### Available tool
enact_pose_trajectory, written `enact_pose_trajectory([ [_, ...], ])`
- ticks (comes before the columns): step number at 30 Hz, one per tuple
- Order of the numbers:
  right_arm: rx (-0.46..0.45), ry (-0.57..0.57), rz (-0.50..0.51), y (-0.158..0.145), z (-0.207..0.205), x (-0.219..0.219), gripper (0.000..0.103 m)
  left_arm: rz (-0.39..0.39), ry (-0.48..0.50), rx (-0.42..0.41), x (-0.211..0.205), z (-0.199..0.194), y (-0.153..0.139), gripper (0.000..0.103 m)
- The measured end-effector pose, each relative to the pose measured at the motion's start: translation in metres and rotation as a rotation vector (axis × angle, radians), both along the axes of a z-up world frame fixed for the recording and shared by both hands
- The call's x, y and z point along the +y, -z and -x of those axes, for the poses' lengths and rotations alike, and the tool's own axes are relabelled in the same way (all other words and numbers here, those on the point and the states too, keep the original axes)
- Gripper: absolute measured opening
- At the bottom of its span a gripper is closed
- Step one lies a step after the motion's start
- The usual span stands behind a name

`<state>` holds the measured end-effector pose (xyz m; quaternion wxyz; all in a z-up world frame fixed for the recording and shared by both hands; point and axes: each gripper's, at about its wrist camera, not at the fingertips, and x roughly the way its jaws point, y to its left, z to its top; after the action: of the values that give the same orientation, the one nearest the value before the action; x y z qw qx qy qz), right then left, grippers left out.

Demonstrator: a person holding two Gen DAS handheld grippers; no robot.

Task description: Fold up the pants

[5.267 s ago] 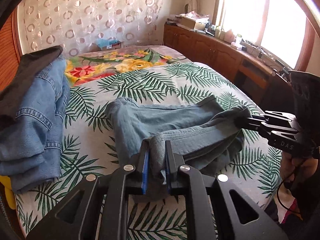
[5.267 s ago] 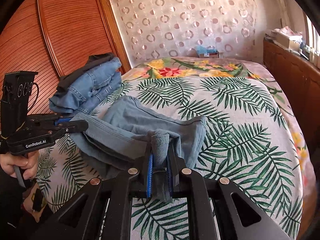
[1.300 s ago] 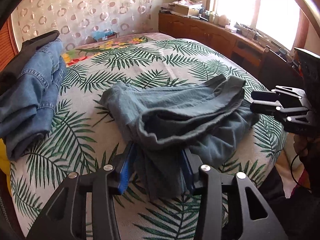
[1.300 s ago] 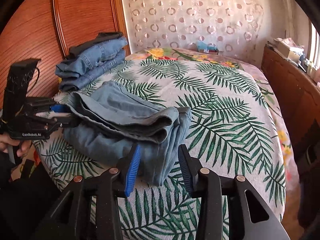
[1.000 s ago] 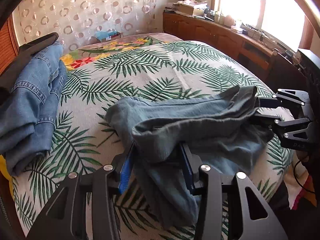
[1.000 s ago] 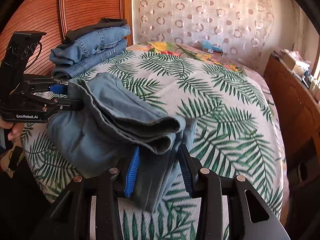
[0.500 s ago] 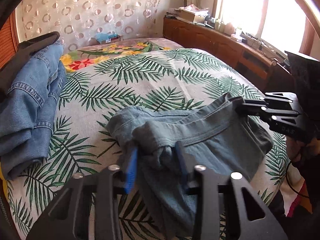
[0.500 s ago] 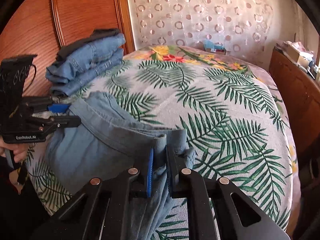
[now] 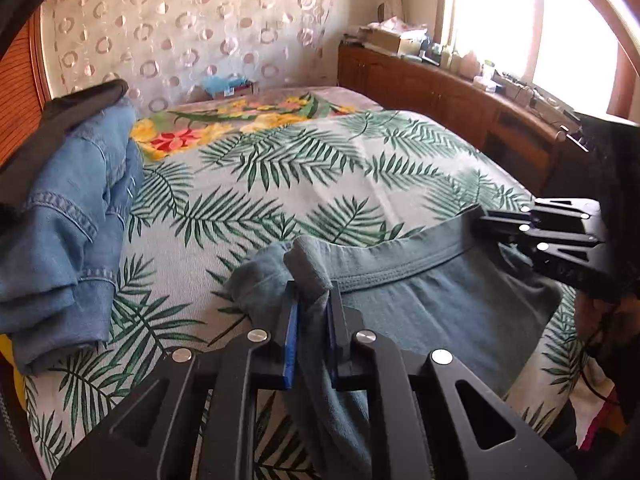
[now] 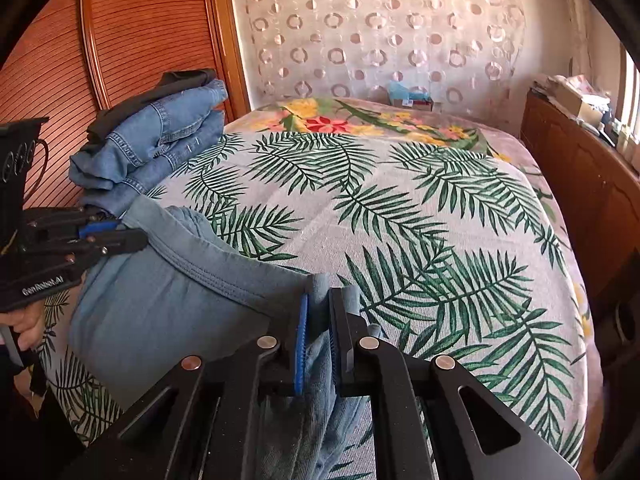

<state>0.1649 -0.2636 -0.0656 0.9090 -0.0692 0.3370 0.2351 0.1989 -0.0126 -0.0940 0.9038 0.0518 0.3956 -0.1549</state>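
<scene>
The bed, spread with a palm-leaf cover, fills both views; its far half lies bare, and a stack of folded jeans sits at its left side against the wooden headboard. A sideboard runs under the window on the right.

The pants, grey-blue, lie at the near edge of the bed, bunched and part folded, with some cloth drooping below the tools toward the person. Their stitched hem edge runs crosswise, from one tool to the other, and that is the long axis that matters here: the bare bed lies straight ahead of both tools, square to that edge.

The left tool has just been closing, and its blue pads now pinch a rolled knob of the cloth at the left end of the edge. The right tool pinches the other end the same way, a tuft standing up between its pads. In the left wrist view the right tool shows at the far right, its tips on the hem; in the right wrist view the left tool sits at the far left, held by a hand.

Neither hand looks nearer the open bed than the other; they hold the edge about level. Judging from this, the coming move probably carries both corners forward together, keeping the edge taut so the fold lands straight.
</scene>
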Motion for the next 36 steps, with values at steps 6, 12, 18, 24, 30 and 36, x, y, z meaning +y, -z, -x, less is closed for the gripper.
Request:
enact_pose_trajectory([
  [6, 0.008, 0.010, -0.014, -0.011, 0.005, -0.008, 0.024, 0.016, -0.035, 0.010, 0.009, 0.007, -0.005, 0.035],
  [12, -0.019, 0.021, -0.050, -0.018, 0.037, -0.026, 0.035, 0.053, -0.025, -0.018, 0.014, 0.031, -0.014, 0.081],
  [18, 0.003, 0.022, -0.054, -0.012, 0.075, -0.046, 0.035, 0.043, -0.004, 0.019, 0.010, 0.049, 0.000, 0.081],
  [24, 0.038, 0.020, -0.061, -0.006, 0.102, -0.058, 0.035, 0.004, -0.007, 0.065, 0.008, 0.054, 0.018, 0.081],
  [30, 0.059, -0.003, -0.045, 0.000, 0.108, -0.055, 0.036, -0.008, -0.013, 0.084, 0.008, 0.050, 0.027, 0.082],
  [36, 0.047, -0.024, -0.002, 0.007, 0.103, -0.036, 0.037, 0.010, -0.007, 0.100, 0.010, 0.046, 0.031, 0.082],
])
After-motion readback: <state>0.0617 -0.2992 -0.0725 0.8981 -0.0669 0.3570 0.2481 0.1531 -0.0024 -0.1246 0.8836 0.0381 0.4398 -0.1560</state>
